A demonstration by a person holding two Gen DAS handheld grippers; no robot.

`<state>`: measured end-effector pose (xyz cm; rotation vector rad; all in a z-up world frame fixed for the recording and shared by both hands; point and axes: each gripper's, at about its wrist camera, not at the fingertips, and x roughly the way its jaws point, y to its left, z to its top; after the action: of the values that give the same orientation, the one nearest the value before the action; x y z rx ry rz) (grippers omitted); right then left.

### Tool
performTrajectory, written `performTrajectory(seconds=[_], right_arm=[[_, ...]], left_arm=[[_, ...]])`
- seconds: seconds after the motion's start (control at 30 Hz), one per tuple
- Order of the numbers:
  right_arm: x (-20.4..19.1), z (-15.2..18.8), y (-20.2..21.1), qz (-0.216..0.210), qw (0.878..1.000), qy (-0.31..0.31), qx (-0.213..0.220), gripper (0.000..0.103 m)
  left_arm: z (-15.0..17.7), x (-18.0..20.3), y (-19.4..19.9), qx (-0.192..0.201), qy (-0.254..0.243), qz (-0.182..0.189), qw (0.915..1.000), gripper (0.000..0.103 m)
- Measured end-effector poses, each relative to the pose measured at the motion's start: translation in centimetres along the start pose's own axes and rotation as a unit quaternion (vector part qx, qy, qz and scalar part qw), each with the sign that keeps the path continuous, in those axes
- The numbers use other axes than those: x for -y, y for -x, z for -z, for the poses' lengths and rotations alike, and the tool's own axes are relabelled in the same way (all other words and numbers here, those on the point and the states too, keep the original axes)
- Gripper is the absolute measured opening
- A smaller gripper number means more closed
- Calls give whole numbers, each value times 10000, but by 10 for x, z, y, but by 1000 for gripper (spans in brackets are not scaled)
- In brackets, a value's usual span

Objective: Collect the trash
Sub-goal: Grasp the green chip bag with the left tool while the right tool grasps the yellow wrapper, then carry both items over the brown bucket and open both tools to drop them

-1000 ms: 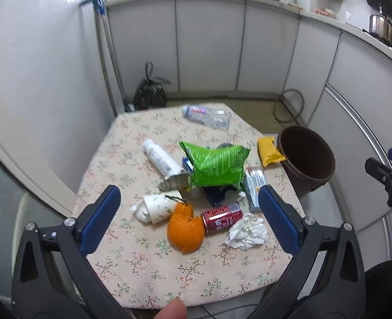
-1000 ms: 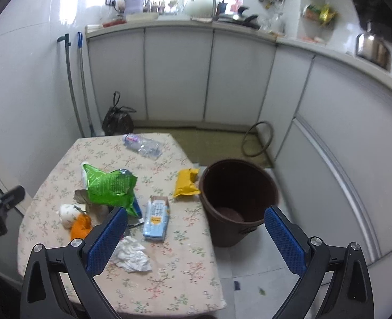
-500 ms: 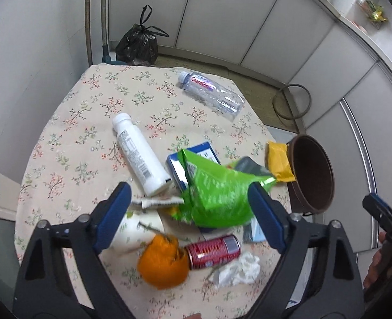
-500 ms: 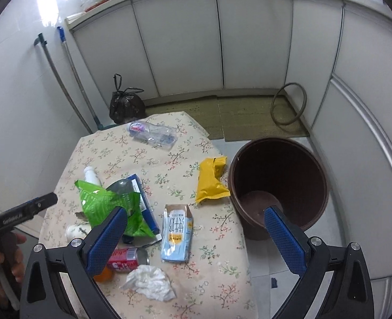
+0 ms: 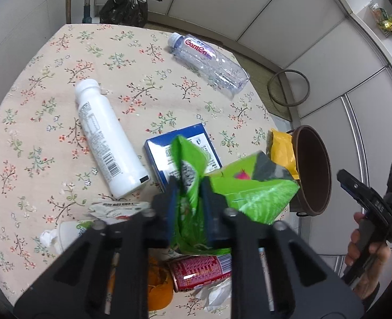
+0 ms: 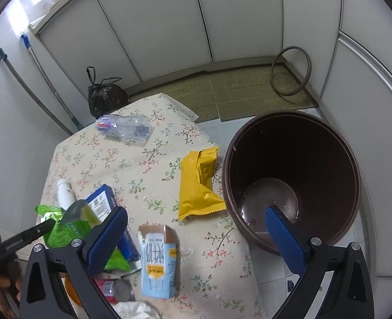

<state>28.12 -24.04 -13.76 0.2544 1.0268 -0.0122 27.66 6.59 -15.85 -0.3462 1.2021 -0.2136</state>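
Note:
My left gripper (image 5: 188, 183) points down at the flowered table (image 5: 36, 106), its jaws closing tight on a raised fold of the green snack bag (image 5: 249, 191), pads pressing on it. The bag lies over a blue box (image 5: 164, 143). My right gripper (image 6: 196, 220) hangs open and empty above the table's right edge, between a yellow wrapper (image 6: 198, 180) and a light-blue carton (image 6: 157, 263). The brown bin (image 6: 289, 114) stands on the floor just right of the table, with nothing visible inside.
On the table lie a white bottle (image 5: 105, 141), a clear water bottle (image 5: 209, 58), a red can (image 5: 201, 271), orange peel (image 5: 158, 287) and crumpled tissue (image 5: 214, 292). A black rubbish bag (image 6: 105, 95) sits on the floor beyond, by the cabinets.
Both grippers have come down and forward over the table. The left one went from wide open to shut on the green bag. The right one stays open, now nearer the bin.

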Motion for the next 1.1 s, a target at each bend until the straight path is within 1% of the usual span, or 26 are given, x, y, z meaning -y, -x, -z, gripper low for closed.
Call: performTrajectory(seconds=[0.07,0.2,0.37,0.43,0.47,0.57,0.7,0.77,0.83,0.9,0.93,0.97,1.0,1.07,1.1], right_arm=[[2,-2,-11,16,10000,-7,-57,103],[3,-8,-32,-197,9997,-25,-112,100],[-2,-16,-60,-368,9991,22,-194,83],[-6,-17,-70,-426,9987,25,-281,79],[-9,-17,-76,-386,9987,67,-325,77],[-17,-18,-89,-124,9990,212,-362,77],[-22,-18,-109,323,9978,363,-457,75],[-22,-17,-118,391,9970,367,-550,64],[-21,-16,-125,422,9963,384,-641,57],[-21,-14,-133,458,9954,397,-744,45],[-21,-12,-138,439,9947,399,-841,30],[-21,-11,-141,440,9943,381,-897,26],[-20,-11,-141,440,9946,354,-870,25],[-17,-12,-138,341,9956,277,-828,13],[-15,-12,-136,252,9962,203,-810,12]], left_arm=[[-1,-2,-1,68,16,13,10000,5],[-7,-1,11,355,14,154,9993,4],[-7,7,41,899,-173,167,9957,4],[-5,7,49,1032,-200,151,9943,4],[-5,6,53,1096,-185,167,9937,4],[-5,2,60,1230,-134,232,9921,4],[-5,2,62,1302,-136,306,9909,4],[-3,2,62,1326,-149,311,9906,4],[-3,4,62,1354,-165,311,9902,4],[-3,5,63,1400,-188,289,9896,4],[-3,6,63,1417,-207,265,9893,4],[-2,7,63,1439,-229,232,9891,4],[-2,8,63,1468,-249,193,9887,4],[-1,9,65,1517,-273,159,9879,4],[-1,10,67,1547,-276,157,9875,4]])
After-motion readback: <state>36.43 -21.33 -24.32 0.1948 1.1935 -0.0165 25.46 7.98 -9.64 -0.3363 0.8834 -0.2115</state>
